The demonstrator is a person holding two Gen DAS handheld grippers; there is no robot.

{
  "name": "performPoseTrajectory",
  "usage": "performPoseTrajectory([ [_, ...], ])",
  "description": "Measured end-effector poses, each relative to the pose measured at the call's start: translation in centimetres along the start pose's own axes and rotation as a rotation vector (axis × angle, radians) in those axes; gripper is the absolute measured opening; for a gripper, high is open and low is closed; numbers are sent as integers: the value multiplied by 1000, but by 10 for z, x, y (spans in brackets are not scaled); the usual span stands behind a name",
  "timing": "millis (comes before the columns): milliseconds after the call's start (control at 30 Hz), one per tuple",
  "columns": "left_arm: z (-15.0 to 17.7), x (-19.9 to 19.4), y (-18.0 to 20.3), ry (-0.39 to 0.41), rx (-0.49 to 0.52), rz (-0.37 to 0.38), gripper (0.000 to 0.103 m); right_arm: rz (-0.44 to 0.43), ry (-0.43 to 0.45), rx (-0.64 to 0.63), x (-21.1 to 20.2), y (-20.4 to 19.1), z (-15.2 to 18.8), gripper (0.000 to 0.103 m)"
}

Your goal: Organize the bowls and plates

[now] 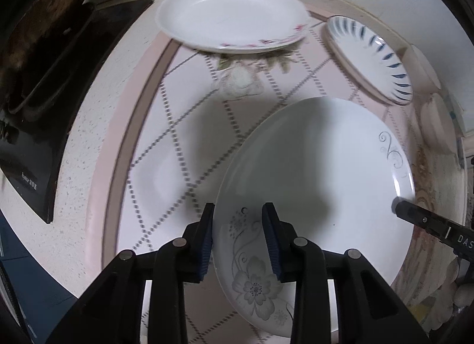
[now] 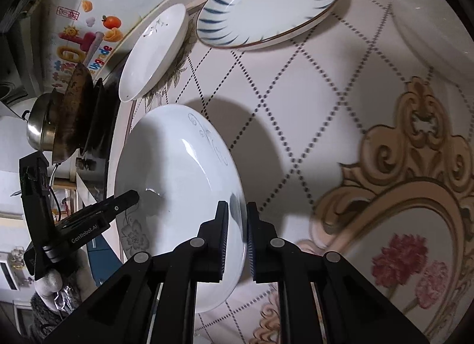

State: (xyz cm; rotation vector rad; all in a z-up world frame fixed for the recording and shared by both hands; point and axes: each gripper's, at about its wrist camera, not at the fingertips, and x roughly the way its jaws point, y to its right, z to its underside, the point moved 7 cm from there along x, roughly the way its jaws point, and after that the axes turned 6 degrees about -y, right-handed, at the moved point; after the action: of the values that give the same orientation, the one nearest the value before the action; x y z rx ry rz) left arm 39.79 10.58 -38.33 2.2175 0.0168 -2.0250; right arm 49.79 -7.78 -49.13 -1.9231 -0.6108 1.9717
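The large white plate with the grey flower print [image 1: 314, 196] is held up off the surface [image 1: 177, 148], tilted, with both tools on its rim. The left hand-held gripper [image 1: 238, 240] has its two pads on either side of the near edge, just over the printed flower; the pads look closed on the rim, though in this view a small gap on the inner side makes the contact not fully certain. The right hand-held gripper [image 2: 238, 237] is clamped on the opposite edge, one pad on the face and one behind. I judge that this plate is glazed ceramic: stiff, rather heavy for a thin rim grip, smooth and slippery, and it will chip or break if it drops or strikes another dish. The rim is the only place to take hold of it, and two opposite points, as here, should keep it from swinging. Farther away, the plate with pink blossoms [image 1: 234, 16] and the plate with blue strokes [image 1: 370, 56] lie flat on the patterned cloth, near each other and well apart from the held one. A black cooktop [image 1: 35, 166] with dark pans stands at the left side.
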Motion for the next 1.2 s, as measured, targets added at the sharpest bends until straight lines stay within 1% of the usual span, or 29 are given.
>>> performPoseTrajectory([
  [200,15,-20,34,17,63,20,29,0,39,28,-38,26,12,13],
  [300,24,-24,55,21,101,34,29,15,70,39,-62,41,21,13],
  [500,22,-15,117,12,159,68,29,39,120,87,-106,81,43,13],
  [533,11,-5,133,7,166,69,29,41,127,94,-111,87,47,13],
  [700,11,9,170,-17,221,78,29,64,150,145,-134,126,63,13],
  [900,8,24,196,-36,266,69,29,84,158,203,-144,163,73,13],
  [1200,9,41,203,-71,280,40,29,80,136,248,-138,190,83,13],
])
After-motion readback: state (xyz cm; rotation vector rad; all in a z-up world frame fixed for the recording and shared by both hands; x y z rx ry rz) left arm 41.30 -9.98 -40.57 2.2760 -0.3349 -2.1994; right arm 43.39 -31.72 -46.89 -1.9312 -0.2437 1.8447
